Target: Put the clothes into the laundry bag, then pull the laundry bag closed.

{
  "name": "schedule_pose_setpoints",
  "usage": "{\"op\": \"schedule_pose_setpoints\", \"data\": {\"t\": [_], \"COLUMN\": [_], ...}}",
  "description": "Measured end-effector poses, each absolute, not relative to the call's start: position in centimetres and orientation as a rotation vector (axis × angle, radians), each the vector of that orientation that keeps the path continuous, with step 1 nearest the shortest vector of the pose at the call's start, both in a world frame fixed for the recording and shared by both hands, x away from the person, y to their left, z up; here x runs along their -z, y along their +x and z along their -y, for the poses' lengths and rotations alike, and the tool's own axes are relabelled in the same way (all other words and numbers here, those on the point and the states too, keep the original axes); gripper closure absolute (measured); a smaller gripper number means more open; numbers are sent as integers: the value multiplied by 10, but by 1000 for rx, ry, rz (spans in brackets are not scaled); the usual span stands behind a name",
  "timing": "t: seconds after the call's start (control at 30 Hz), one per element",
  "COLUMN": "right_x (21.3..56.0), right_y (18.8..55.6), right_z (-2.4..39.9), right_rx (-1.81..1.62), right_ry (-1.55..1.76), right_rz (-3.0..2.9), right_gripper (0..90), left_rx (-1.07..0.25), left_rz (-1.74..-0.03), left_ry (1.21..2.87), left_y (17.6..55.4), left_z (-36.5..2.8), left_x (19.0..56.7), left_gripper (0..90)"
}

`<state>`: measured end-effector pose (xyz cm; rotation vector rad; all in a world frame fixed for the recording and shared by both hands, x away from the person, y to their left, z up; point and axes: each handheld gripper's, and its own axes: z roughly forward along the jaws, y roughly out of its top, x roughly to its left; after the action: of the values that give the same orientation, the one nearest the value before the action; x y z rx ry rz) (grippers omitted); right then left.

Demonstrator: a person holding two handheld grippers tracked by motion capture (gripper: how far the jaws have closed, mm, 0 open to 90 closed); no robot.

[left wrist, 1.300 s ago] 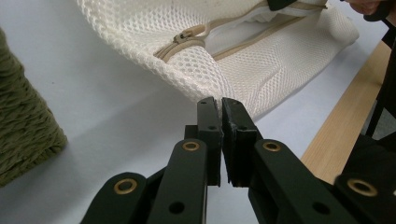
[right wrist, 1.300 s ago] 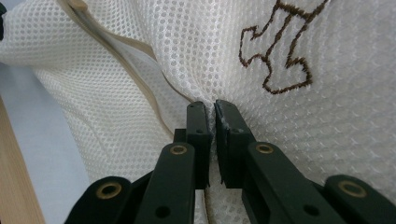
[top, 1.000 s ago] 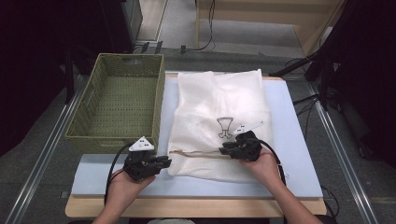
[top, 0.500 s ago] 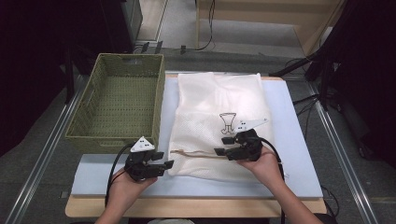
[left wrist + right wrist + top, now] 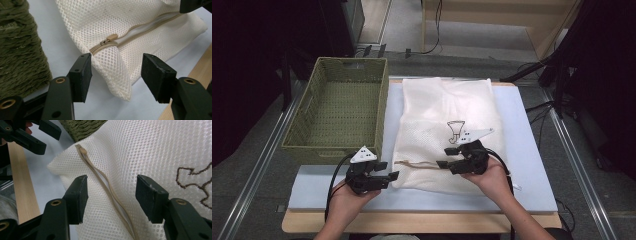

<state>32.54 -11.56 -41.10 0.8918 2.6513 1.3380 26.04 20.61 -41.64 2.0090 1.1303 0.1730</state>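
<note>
A pale counter (image 5: pixel 532 165) in a dark room carries a mesh bag (image 5: pixel 447 115) beside a basket (image 5: pixel 337 110). Both jaws have just been opening: left hand-held gripper (image 5: pixel 116 68) straddles its corner, right hand-held gripper (image 5: pixel 111 192) its zipper (image 5: pixel 100 176), neither pressing.

Green woven basket (image 5: pixel 339 112) sits on the table (image 5: pixel 532 150).

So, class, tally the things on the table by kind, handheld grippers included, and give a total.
Woven green basket: 1
Cream mesh bag with zip: 1
Handheld grippers: 2, the left gripper and the right gripper, both open
Total: 4
</note>
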Motion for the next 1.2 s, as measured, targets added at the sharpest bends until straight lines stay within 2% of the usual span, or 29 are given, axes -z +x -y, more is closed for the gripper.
{"op": "schedule_pose_setpoints", "data": {"t": [0.23, 1.2], "right_x": [412, 414], "right_y": [326, 333], "right_z": [108, 54], "right_rx": [-1331, -1333], "right_ry": [883, 809], "right_rz": [-2666, -2753], "right_gripper": [461, 615], "left_rx": [-184, -211], "left_rz": [-1128, -1166], "left_ry": [1989, 1991], "left_y": [260, 257], "left_z": [-207, -215], "left_x": [417, 419], "left_gripper": [384, 386]}}
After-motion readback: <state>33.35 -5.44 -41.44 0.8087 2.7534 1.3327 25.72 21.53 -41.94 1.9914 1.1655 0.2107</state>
